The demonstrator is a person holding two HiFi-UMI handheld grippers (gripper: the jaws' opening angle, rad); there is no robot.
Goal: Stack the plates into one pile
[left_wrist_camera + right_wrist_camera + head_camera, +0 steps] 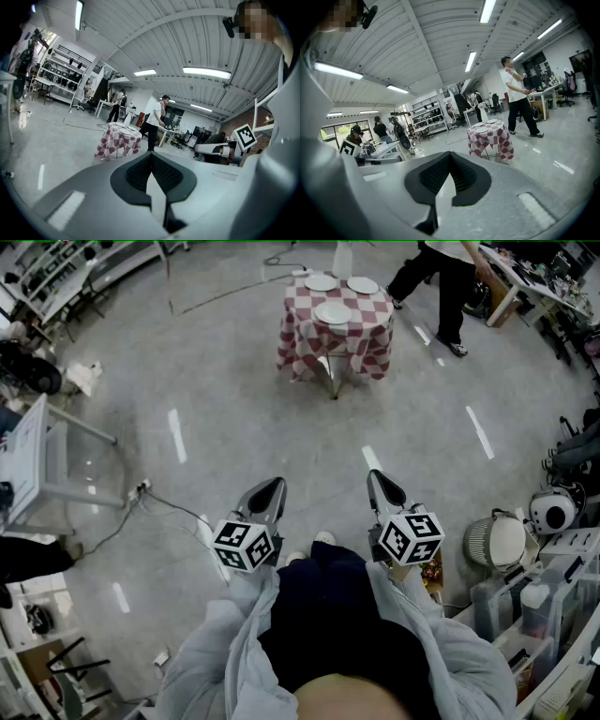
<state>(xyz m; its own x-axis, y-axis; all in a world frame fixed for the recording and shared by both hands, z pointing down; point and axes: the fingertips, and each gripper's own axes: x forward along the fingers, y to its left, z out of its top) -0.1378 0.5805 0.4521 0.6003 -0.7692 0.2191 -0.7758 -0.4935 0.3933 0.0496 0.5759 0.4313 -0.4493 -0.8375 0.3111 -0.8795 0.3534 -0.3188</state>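
Three white plates lie apart on a small table with a red-and-white checked cloth [309, 343], far ahead of me: one at the back left [320, 282], one at the back right [363, 285], one nearer the front [333, 313]. My left gripper [273, 486] and right gripper [376, 476] are held side by side in front of my body, well short of the table, both shut with nothing between the jaws. The table shows small in the left gripper view [118, 140] and the right gripper view [490, 138], beyond the closed jaws of the left gripper [151, 154] and the right gripper [449, 154].
A person in a white shirt and dark trousers [441, 277] stands just right of the table by a bench. Storage bins [525, 606] and a fan [497, 540] line the right side. A white frame [37, 465] and a floor cable [159, 507] are at the left.
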